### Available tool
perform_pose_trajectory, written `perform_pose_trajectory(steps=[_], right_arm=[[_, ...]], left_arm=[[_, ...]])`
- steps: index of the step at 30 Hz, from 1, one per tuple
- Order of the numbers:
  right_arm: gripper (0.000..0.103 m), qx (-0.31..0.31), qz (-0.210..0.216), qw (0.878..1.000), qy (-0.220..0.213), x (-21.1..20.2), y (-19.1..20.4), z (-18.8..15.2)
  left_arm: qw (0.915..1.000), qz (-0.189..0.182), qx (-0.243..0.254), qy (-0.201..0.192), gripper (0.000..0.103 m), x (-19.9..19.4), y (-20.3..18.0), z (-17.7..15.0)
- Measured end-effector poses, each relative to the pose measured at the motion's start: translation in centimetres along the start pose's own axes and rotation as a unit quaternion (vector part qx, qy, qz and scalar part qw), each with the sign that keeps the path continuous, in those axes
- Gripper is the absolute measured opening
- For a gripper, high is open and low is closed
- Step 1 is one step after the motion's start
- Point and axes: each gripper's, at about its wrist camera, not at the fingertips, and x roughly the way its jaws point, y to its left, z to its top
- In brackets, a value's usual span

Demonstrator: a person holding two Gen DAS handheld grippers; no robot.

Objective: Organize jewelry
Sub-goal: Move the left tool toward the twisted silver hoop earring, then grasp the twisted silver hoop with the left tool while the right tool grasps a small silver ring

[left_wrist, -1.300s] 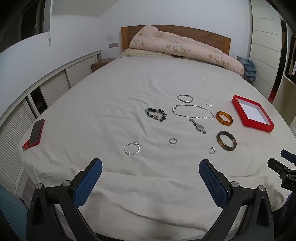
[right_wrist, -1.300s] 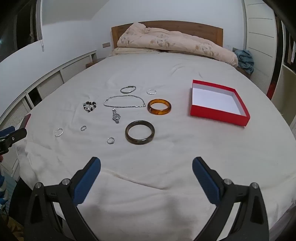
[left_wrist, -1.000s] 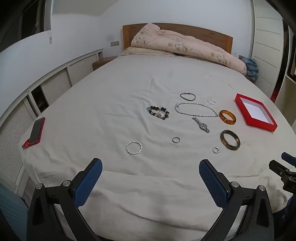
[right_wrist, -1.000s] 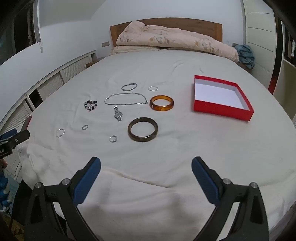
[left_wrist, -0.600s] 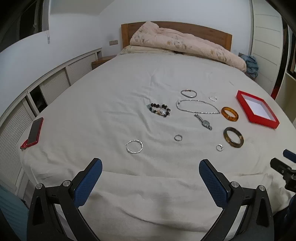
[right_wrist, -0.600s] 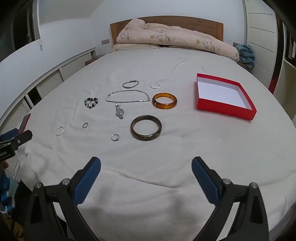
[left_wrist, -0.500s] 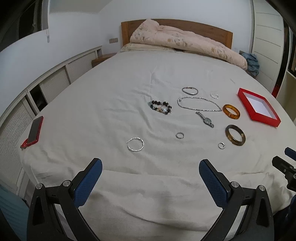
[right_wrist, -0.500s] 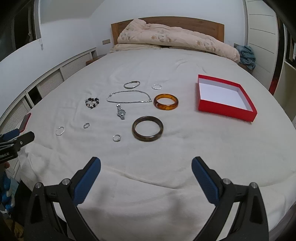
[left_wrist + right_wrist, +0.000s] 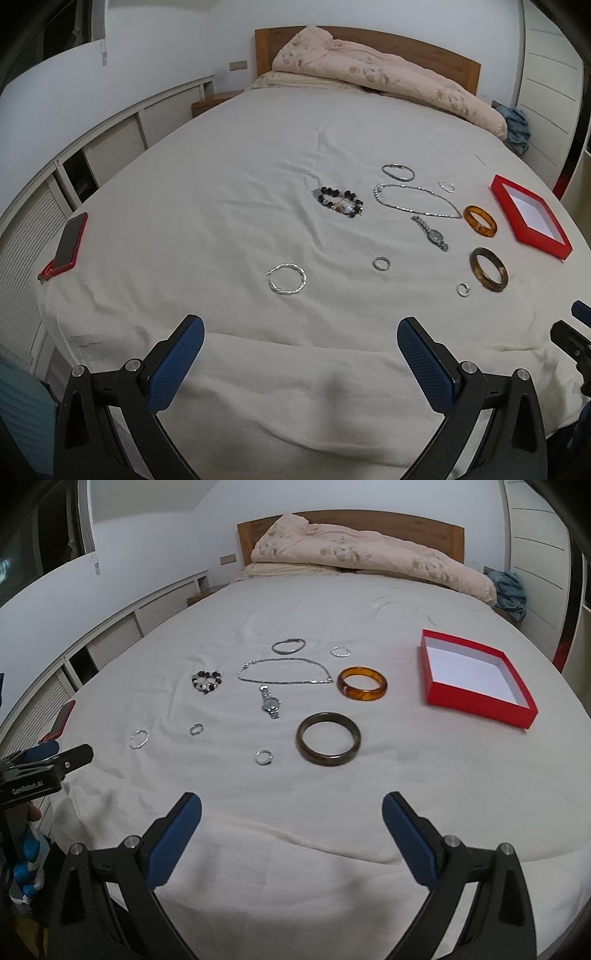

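Both claws spread wide, empty, hovering at bed (image 9: 221, 147) foot. Right claw (image 9: 291, 823) nearer: dark glossy bangle (image 9: 328, 744) straight ahead, lying flat; amber bangle (image 9: 362, 689) beyond; red box (image 9: 480, 705) ahead-right, empty. Left claw (image 9: 301, 350) faces twisted silver hoop (image 9: 287, 278).
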Motion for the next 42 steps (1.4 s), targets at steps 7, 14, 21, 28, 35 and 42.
perform_pose_trajectory(steps=[7,14,21,28,35,42], right_arm=[[0.098,-0.01,0.015,1.0,0.019,1.4,1.1,0.0],[0.096,0.0,0.039,0.998,0.039,4.0,2.1,0.7],[0.08,0.015,0.053,0.996,0.07,7.9,3.0,1.4],[0.067,0.029,0.051,0.994,0.097,11.2,2.8,1.5],[0.064,0.039,0.049,0.993,0.102,12.7,2.1,1.6],[0.047,0.034,0.051,0.993,0.102,13.7,1.7,2.2]], left_arm=[[1.0,0.002,0.002,0.009,0.1,1.8,1.0,0.5],[0.9989,-0.022,0.012,0.039,0.088,5.6,2.5,1.8],[0.9967,-0.049,0.003,0.065,0.083,8.9,3.8,3.0],[0.9924,-0.063,0.002,0.105,0.075,11.3,3.7,3.0],[0.989,-0.058,0.001,0.136,0.066,12.7,4.0,2.8],[0.9893,-0.048,0.014,0.137,0.055,13.1,3.7,2.6]])
